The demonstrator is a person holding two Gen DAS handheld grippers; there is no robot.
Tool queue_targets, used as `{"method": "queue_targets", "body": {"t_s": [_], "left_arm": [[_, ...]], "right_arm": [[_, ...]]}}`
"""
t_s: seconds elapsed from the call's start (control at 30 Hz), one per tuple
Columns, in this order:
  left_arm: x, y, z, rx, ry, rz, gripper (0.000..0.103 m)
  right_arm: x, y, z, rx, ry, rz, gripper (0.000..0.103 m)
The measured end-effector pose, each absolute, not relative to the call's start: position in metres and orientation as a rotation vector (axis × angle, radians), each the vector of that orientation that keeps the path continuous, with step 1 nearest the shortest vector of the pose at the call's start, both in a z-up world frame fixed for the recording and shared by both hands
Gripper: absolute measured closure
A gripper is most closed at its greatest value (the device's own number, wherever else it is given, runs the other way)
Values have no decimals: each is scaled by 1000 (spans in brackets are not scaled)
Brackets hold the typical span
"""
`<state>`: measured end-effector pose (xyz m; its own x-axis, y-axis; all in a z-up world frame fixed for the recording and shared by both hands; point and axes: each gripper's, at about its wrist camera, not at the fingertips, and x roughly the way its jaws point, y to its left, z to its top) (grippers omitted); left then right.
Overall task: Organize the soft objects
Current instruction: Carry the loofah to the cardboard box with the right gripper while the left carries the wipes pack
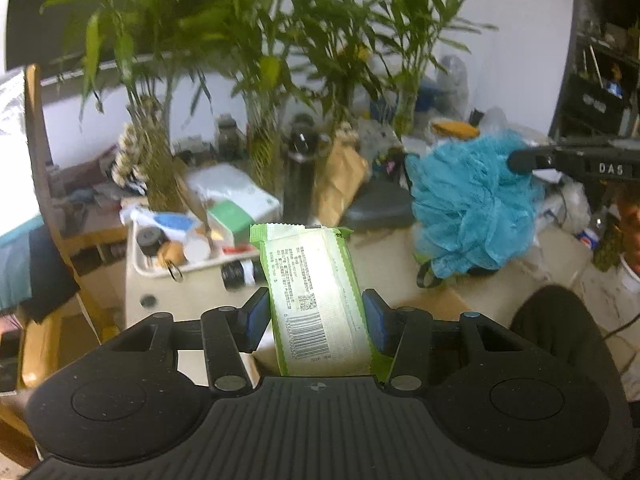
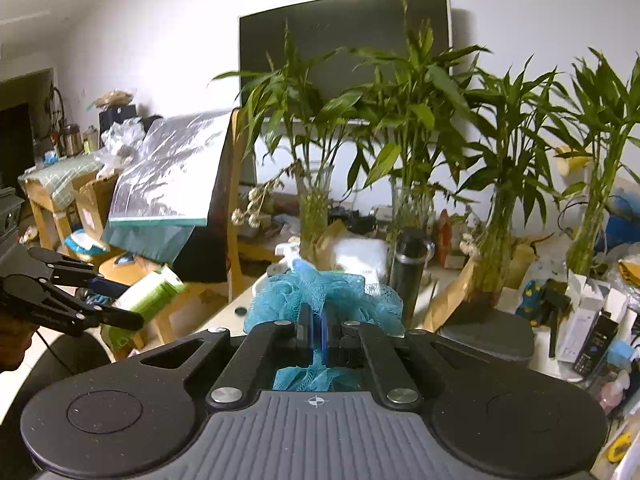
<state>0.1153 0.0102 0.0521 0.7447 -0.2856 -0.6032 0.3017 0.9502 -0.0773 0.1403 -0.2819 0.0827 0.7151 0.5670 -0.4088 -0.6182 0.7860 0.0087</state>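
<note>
Your left gripper (image 1: 316,316) is clamped on the green-and-white packet (image 1: 316,292), which stands upright between its blue pads, held in the air ahead of the cluttered table (image 1: 384,248). Your right gripper (image 2: 316,332) is pinched tight on the blue mesh sponge (image 2: 344,292). Farther back stand the bamboo plants (image 2: 412,92).

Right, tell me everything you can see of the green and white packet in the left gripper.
The green and white packet is a soft, glossy plastic pack with green edges, a white panel of small print, a barcode near its lower end and a crimped top seal. It stands lengthwise along the left gripper, whose jaws press on its two sides, held off the table. Nothing else touches it. The right wrist view shows it tilted, beside a chair.
</note>
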Motion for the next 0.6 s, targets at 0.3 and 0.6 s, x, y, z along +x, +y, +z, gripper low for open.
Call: {"method": "queue_targets", "body": {"t_s": [0.3,0.6], "left_arm": [[116,-3,12,2,782,-327,54],[102,-7,2,48,768,-327,30]], "right_arm": [[127,-280,67,-114,441,693,97],[117,-285,57,-100,465,715,97]]}}
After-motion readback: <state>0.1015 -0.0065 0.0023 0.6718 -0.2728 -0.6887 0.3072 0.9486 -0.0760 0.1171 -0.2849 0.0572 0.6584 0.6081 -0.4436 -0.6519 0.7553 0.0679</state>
